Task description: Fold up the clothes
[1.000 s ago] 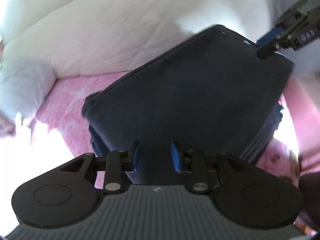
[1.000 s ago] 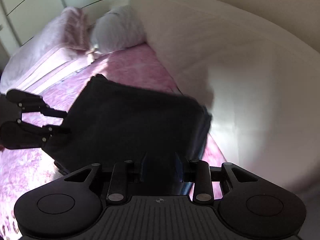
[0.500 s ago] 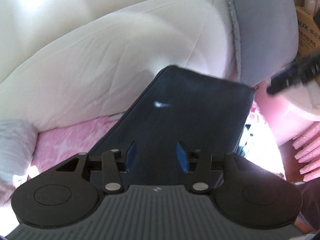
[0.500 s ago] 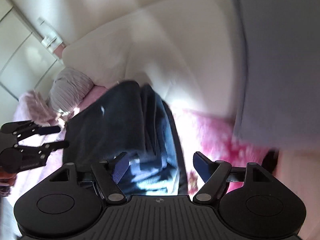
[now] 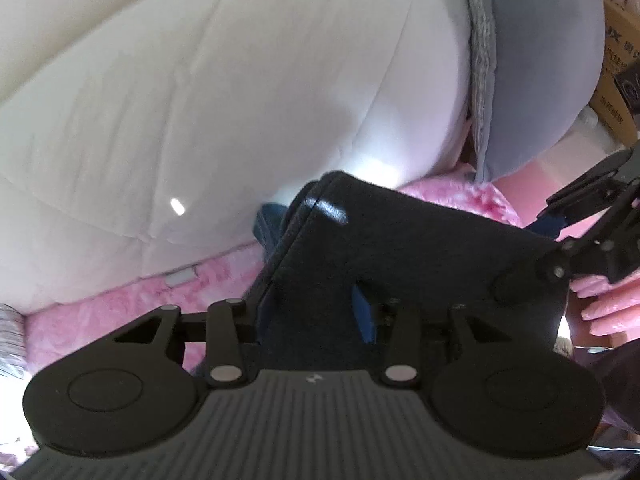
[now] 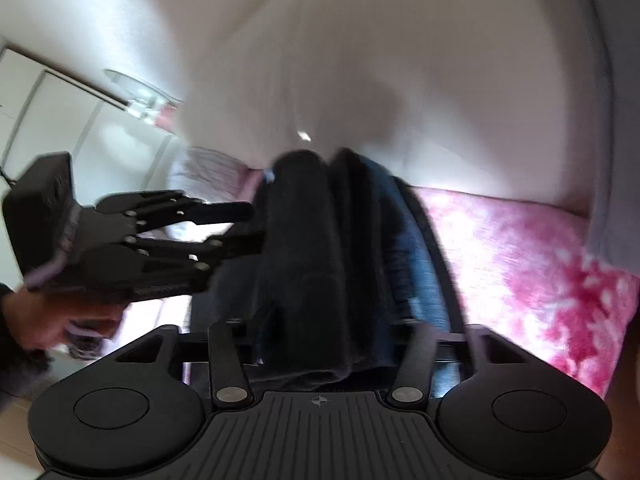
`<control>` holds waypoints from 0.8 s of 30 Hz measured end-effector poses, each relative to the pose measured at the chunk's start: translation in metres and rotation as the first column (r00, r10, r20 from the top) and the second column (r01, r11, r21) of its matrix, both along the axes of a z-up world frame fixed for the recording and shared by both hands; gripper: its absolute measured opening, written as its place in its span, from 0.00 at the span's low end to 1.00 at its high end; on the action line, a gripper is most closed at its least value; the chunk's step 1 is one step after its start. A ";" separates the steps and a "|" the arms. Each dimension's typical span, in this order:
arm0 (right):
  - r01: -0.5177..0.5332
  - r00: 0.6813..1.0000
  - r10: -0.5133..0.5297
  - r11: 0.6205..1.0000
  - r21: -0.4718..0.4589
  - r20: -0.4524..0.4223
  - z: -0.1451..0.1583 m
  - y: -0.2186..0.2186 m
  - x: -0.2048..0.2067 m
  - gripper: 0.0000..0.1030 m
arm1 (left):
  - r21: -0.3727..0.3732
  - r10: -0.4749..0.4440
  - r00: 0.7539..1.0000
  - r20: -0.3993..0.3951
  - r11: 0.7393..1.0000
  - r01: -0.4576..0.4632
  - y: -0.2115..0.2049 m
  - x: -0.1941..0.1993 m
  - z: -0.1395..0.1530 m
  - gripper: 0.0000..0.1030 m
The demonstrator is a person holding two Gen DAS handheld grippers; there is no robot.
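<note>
A folded stack of dark navy clothes (image 5: pixel 400 240) hangs above the pink bedspread (image 5: pixel 100 312), held between both grippers. My left gripper (image 5: pixel 312 308) is shut on the near edge, and fabric fills the gap between its fingers. In the right wrist view the stack (image 6: pixel 304 240) stands on edge, with a blue denim layer (image 6: pixel 404 248) on its right side. My right gripper (image 6: pixel 336 320) has its jaws closing on the stack, and cloth hides its pads. In the left wrist view the right gripper (image 5: pixel 536 252) clamps the stack's far right edge. The left gripper (image 6: pixel 248 228) bites the stack's left side.
A big white quilt (image 5: pixel 240 100) lies behind the stack, with a grey cushion (image 5: pixel 540 60) to its right. Cardboard boxes (image 5: pixel 620 60) stand at the far right. A striped pillow (image 6: pixel 208 168) and white cupboard doors (image 6: pixel 60 120) are at the left. A person's hand (image 6: pixel 48 320) holds the left gripper.
The stack has come up off the bedspread and swung toward the grey cushion. The right gripper let go, opened wide and closed again on the stack's edge, rolling as it did.
</note>
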State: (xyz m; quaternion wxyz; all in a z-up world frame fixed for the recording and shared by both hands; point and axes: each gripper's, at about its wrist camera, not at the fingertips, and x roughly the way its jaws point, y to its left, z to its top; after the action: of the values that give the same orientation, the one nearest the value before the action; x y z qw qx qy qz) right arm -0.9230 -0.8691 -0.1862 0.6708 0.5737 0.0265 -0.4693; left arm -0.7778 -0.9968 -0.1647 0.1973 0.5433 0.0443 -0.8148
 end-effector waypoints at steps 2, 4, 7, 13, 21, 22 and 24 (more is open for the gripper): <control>0.003 1.000 -0.003 1.000 0.024 0.007 -0.003 0.004 -0.003 0.25 | 0.013 -0.002 1.000 -0.003 1.000 0.002 0.004 0.001 -0.003 0.38; 0.002 1.000 -0.003 0.999 0.043 0.013 -0.004 0.013 -0.004 0.23 | -0.006 -0.028 1.000 0.008 1.000 0.028 0.018 0.001 -0.002 0.38; 0.005 1.000 -0.007 0.998 0.069 0.019 -0.009 0.026 -0.003 0.23 | -0.067 -0.066 0.998 0.024 0.995 0.067 0.034 0.000 -0.009 0.38; -0.006 1.000 0.005 0.999 0.051 0.004 -0.021 0.010 -0.009 0.23 | -0.086 -0.056 0.998 0.028 0.995 0.058 0.017 -0.009 -0.026 0.40; -0.062 0.991 0.058 0.998 -0.028 -0.120 0.032 0.010 -0.010 0.30 | -0.023 0.006 1.000 -0.029 1.000 -0.007 0.017 0.022 0.009 0.37; -0.058 0.989 0.050 0.997 -0.048 -0.139 0.039 0.014 -0.010 0.30 | -0.020 0.025 0.999 -0.043 0.999 -0.026 0.021 0.035 0.015 0.37; -0.059 0.982 0.042 0.995 -0.085 -0.187 0.049 0.021 -0.008 0.30 | -0.015 0.070 0.996 -0.051 0.997 -0.071 0.031 0.063 0.023 0.37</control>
State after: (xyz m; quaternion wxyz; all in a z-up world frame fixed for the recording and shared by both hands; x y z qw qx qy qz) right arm -0.9308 -0.8477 -0.1367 0.7022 0.4961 0.0819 -0.5040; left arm -0.7152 -0.9660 -0.1420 0.2292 0.5190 0.0616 -0.8212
